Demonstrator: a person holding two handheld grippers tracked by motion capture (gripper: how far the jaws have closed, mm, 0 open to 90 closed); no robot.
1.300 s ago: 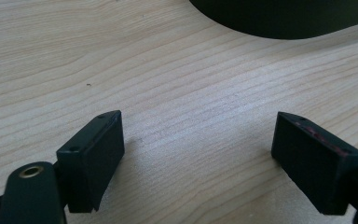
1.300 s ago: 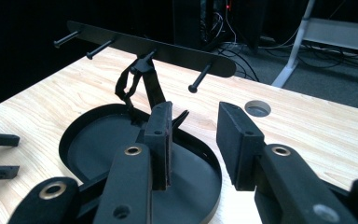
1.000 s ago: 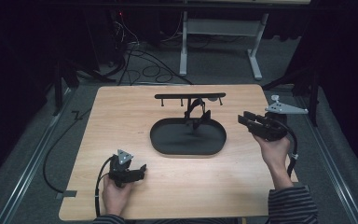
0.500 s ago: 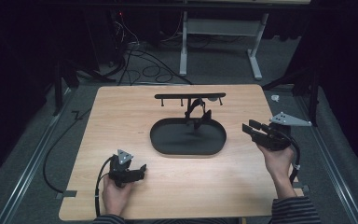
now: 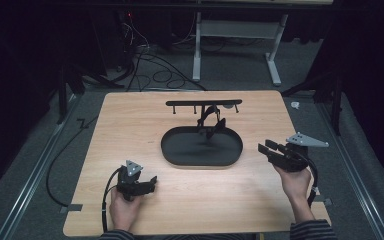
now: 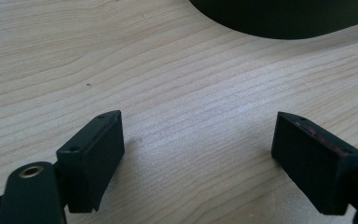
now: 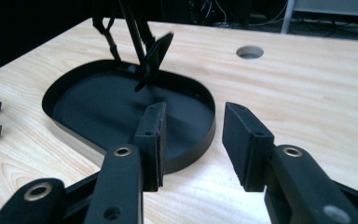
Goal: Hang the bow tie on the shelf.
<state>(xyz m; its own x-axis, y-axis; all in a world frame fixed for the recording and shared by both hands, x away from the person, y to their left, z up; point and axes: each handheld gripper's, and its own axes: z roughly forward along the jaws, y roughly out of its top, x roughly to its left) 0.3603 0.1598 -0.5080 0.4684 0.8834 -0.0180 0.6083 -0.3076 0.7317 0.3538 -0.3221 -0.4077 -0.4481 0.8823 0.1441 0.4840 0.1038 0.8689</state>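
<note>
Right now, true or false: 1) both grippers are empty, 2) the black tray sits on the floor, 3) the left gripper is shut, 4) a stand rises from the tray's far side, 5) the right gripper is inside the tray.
1) True: the left gripper and the right gripper hold nothing.
2) False: the black tray lies on the wooden table.
3) False: its fingers stand wide apart over bare wood.
4) True: a black stand with a crossbar rises there.
5) False: it is beside the tray, to its right in the high view, its jaws having just been opening with nothing between them.
</note>
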